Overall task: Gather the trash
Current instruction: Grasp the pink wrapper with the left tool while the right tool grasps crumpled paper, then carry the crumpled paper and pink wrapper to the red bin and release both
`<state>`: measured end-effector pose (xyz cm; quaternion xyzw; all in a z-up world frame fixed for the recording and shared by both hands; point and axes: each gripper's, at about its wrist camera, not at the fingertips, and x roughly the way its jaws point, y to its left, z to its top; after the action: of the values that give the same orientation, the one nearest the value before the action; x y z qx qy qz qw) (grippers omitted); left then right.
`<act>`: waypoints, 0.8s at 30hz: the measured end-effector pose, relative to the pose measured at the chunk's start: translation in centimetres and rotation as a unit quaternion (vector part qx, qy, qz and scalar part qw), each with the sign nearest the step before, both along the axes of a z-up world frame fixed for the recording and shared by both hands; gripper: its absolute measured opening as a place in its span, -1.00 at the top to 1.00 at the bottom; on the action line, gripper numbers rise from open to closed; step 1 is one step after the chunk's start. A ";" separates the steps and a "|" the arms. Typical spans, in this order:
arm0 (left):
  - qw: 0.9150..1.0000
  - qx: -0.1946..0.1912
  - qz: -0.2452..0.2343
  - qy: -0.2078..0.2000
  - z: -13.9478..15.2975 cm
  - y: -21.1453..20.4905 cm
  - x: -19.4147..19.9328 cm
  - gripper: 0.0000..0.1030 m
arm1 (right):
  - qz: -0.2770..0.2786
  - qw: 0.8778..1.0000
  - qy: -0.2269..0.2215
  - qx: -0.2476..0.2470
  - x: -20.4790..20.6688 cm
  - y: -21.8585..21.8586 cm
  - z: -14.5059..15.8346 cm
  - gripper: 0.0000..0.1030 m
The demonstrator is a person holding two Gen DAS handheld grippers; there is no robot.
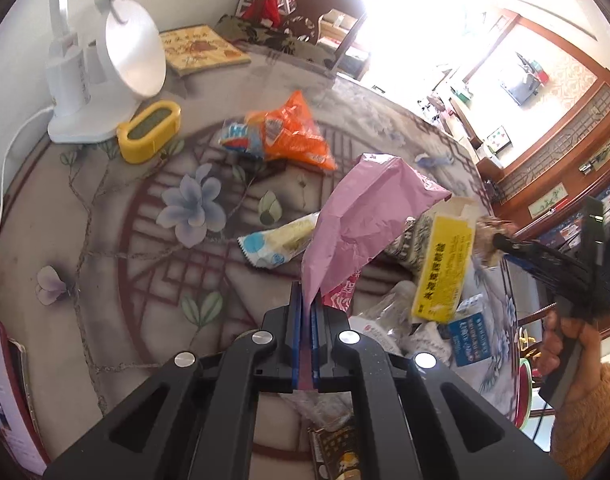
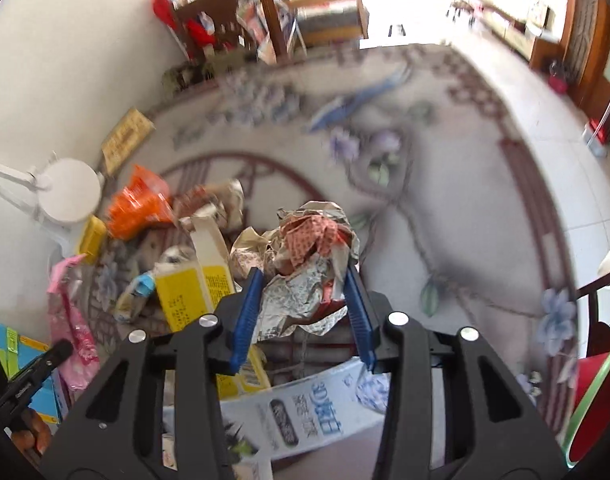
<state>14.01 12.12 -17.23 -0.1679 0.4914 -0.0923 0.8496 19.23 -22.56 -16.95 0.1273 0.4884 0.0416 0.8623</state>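
Trash litters a round table (image 1: 105, 240) with a floral cloth, and both claws are at work on it. The left gripper (image 1: 305, 308) is clenched on the lower edge of a pink bag (image 1: 365, 216), which rises from the jaws toward one o'clock in the left wrist view. At two o'clock from that grip a yellow box (image 1: 445, 268) stands tilted among wrappers, its open flap uppermost. An orange bag (image 1: 297, 136) lies at twelve o'clock beside a blue-and-white wrapper (image 1: 241, 140), and a pale wrapper (image 1: 277, 244) rests just left of the pink bag. A white lamp (image 1: 101, 72) and a yellow timer (image 1: 149, 132) sit at ten o'clock, near the wall.

The right gripper (image 2: 305, 284) is grasping a crumpled foil wrapper (image 2: 305, 264), silver with red print, its blue pads pressed against either side of the wad. The right wrist view is blurred, so the far table edge is hard to read, though a blue scrap (image 2: 357, 108) appears to lie at twelve o'clock. A white wrapper with blue lettering (image 2: 305, 412) lies at six o'clock below the jaws. A hand (image 1: 565, 348) in an orange sleeve holds the right gripper at three o'clock in the left wrist view.
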 end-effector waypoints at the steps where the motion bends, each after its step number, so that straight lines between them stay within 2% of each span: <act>1: 1.000 0.000 -0.001 -0.004 0.3 -0.2 -0.1 0.98 | -0.004 1.000 -0.012 0.002 -0.6 -0.2 0.8 0.20; 8: 0.999 0.009 -0.027 -0.034 2.9 -3.1 -1.6 0.98 | -0.023 0.996 -0.081 0.009 -6.2 -2.1 6.7 0.20; 15: 0.997 0.009 -0.059 -0.057 5.1 -6.6 -3.5 0.98 | -0.035 0.995 -0.097 0.005 -11.8 -3.9 8.5 0.20; 24: 0.990 0.015 -0.107 -0.086 7.7 -12.5 -6.2 0.98 | -0.070 0.991 -0.110 0.006 -17.5 -7.7 9.2 0.19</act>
<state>7.82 -0.42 -9.54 -0.0930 0.4334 -0.1893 0.8762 1.71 -30.26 -7.75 0.1609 0.3801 -0.0028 0.9109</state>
